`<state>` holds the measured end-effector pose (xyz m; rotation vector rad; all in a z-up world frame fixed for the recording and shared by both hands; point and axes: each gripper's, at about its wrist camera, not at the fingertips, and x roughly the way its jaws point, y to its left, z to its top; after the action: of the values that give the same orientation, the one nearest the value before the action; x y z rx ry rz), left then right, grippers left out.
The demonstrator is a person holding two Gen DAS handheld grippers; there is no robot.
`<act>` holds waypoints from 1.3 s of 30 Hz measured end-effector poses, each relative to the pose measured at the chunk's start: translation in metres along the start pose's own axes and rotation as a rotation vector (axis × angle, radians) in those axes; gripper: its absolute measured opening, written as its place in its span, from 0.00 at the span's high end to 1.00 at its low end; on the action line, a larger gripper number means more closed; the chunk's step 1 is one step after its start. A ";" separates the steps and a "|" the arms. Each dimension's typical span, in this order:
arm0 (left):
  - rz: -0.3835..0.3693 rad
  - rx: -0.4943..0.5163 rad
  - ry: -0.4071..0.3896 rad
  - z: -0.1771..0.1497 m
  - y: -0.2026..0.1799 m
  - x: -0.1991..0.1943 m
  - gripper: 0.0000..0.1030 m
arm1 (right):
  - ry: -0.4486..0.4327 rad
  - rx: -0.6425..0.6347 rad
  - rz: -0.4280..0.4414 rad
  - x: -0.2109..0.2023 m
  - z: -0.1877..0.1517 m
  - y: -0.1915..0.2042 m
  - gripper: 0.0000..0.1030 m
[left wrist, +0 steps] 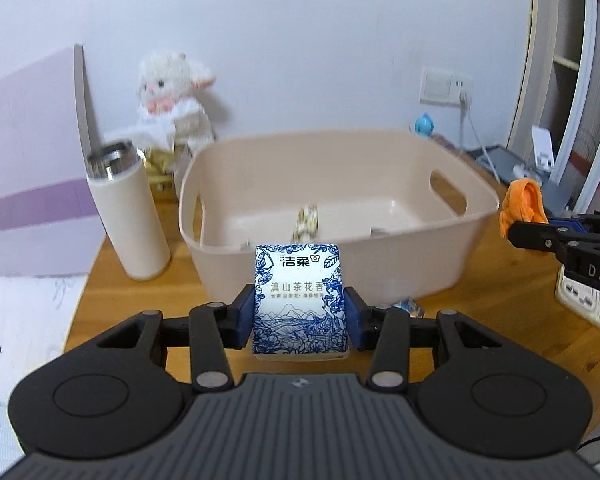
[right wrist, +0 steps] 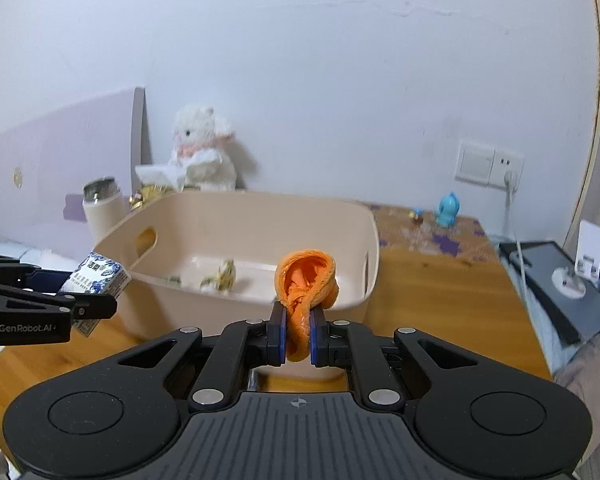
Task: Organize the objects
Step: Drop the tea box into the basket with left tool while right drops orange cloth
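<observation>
My left gripper (left wrist: 300, 316) is shut on a blue-and-white tissue pack (left wrist: 299, 300) and holds it above the table, just in front of the beige plastic bin's (left wrist: 340, 276) near wall. My right gripper (right wrist: 299, 336) is shut on an orange cloth (right wrist: 306, 280) and holds it at the bin's (right wrist: 256, 208) near rim. The tissue pack (right wrist: 98, 278) and left gripper (right wrist: 88, 308) show at the left of the right wrist view. The orange cloth (left wrist: 522, 204) shows at the right of the left wrist view. A few small wrapped items (right wrist: 224, 274) lie on the bin floor.
A cream thermos (left wrist: 126, 212) stands left of the bin on the wooden table (right wrist: 440, 296). A white plush lamb (right wrist: 202, 148) sits against the back wall. A blue figurine (right wrist: 446, 210), a wall socket with cable (right wrist: 510, 178) and a dark tablet (right wrist: 560, 280) are at right.
</observation>
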<state>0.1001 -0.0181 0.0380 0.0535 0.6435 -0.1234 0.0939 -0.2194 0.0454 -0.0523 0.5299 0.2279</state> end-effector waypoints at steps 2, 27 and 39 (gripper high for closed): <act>0.005 -0.004 -0.022 0.008 0.000 -0.002 0.54 | -0.017 -0.003 -0.003 0.002 0.009 -0.002 0.90; 0.128 -0.015 0.146 0.065 0.002 0.135 0.54 | 0.118 -0.015 -0.032 0.107 0.029 -0.011 0.90; 0.134 0.025 0.143 0.061 -0.002 0.134 0.36 | 0.130 -0.004 -0.032 0.107 0.020 -0.015 0.46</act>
<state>0.2426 -0.0390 0.0060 0.1305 0.7791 0.0019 0.1970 -0.2100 0.0077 -0.0796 0.6577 0.1945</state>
